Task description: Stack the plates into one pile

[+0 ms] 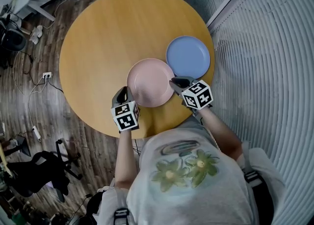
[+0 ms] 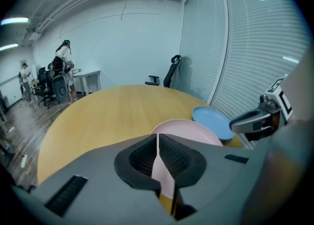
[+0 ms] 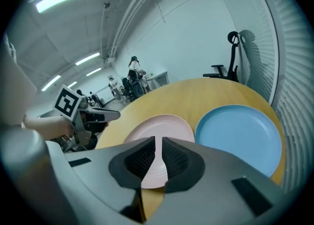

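Observation:
A pink plate [image 1: 149,81] lies on the round wooden table [image 1: 108,37], near its front edge. Just beyond it to the right lies a blue plate [image 1: 188,57], its rim next to the pink one. My left gripper [image 1: 126,92] is shut on the pink plate's near-left rim; in the left gripper view the rim [image 2: 189,128] runs in between the pads [image 2: 158,145]. On the near-right rim my right gripper [image 1: 175,82] is shut as well, the plate [image 3: 159,126] pinched between its pads [image 3: 157,153]. The blue plate [image 3: 240,135] lies free.
A slatted blind wall [image 1: 265,47] runs close along the table's right side. Cables and a power strip [image 1: 46,75] lie on the wood floor at left, and a black office chair [image 1: 44,170] stands at lower left. Desks and people are far behind the table [image 2: 59,76].

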`<action>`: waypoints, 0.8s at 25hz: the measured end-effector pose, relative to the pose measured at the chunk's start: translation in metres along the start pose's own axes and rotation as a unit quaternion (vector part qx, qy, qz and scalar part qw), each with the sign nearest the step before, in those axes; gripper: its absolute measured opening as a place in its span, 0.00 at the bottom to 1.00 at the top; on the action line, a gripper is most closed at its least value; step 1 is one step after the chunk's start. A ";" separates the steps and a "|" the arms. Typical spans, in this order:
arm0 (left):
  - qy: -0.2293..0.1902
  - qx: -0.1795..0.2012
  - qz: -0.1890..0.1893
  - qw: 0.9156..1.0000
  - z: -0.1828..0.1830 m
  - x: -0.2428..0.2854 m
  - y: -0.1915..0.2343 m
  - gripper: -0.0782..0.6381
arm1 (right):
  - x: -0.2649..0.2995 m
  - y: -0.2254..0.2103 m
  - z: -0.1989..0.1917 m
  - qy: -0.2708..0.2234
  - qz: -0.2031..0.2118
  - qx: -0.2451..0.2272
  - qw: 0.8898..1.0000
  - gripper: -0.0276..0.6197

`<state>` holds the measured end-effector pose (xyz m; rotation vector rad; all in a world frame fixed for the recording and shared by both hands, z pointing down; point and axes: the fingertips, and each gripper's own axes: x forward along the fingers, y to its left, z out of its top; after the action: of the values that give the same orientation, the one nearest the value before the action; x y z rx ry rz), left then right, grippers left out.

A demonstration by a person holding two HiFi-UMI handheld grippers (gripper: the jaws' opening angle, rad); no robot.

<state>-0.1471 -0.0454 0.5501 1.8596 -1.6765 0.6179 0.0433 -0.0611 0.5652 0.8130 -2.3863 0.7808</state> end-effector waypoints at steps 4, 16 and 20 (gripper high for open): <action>-0.024 -0.001 -0.076 0.997 0.013 -0.012 -0.034 0.15 | -0.012 0.019 0.004 -0.019 0.050 0.018 0.998 0.12; 0.010 0.044 -0.148 0.988 -0.010 -0.014 -0.105 0.14 | -0.026 0.028 -0.015 -0.009 0.037 0.015 0.999 0.12; 0.018 0.059 -0.164 0.985 -0.012 -0.013 -0.122 0.14 | -0.038 0.020 -0.017 -0.014 0.023 0.021 0.999 0.12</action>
<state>-0.0269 -0.0194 0.5381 2.1339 -1.2931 0.6181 0.0609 -0.0227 0.5477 0.7940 -2.4276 0.8457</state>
